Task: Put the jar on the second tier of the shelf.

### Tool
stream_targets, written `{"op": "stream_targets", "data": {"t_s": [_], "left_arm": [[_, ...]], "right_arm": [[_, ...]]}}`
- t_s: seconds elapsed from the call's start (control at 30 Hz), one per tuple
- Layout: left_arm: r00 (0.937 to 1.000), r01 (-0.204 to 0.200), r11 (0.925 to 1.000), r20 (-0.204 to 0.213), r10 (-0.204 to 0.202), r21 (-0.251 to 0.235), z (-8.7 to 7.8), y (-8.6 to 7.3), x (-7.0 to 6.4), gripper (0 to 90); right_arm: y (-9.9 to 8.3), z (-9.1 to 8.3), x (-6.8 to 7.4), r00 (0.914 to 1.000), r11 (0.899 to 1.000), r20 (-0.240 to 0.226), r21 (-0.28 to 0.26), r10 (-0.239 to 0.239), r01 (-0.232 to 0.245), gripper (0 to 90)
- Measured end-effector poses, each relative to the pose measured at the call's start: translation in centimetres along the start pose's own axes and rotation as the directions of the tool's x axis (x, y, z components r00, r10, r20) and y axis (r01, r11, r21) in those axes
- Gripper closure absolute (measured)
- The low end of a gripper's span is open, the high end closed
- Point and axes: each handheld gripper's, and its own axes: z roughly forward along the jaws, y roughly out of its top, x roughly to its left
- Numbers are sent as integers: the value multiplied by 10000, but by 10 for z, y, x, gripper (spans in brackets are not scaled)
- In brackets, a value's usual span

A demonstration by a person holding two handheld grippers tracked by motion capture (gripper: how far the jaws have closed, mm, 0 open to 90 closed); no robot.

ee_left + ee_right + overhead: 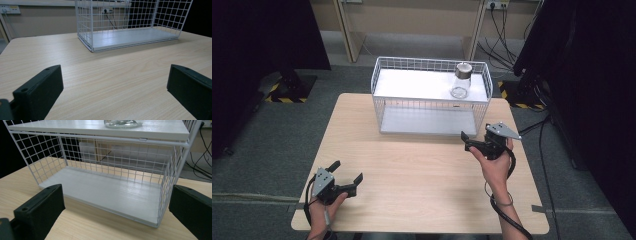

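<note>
A white wire rack (412, 82) with two shelves stands at the far middle of the wooden table (422, 175). A clear glass jar (461, 80) with a brownish lid stands upright on the right end of its top shelf; its base (123, 123) shows in the right gripper view. My right gripper (477, 135) is open just in front of the rack's right end, facing the bare lower shelf (107, 192). My left gripper (347, 171) is open near the front left of the table, nothing between its fingers, pointing toward the rack (130, 37).
Black curtains (257, 40) hang at both sides. Cables (504, 30) trail on the grey floor at the back right, under a wall socket. A light wooden desk frame (347, 30) stands behind the table. Bare tabletop lies between the two grippers.
</note>
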Motion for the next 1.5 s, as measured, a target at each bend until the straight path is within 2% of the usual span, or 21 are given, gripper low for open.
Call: {"op": "stream_targets", "data": {"t_s": [1.03,1.5], "left_arm": [[10000,36,10000,-22,-36,16,0,0,0,2],[10000,65,10000,-20,-65,22,0,0,0,2]], "right_arm": [[-33,-17,-2,10000,9994,99,346,-10,7,4],[-53,-26,-9,9994,9987,351,507,57,-75,4]]}}
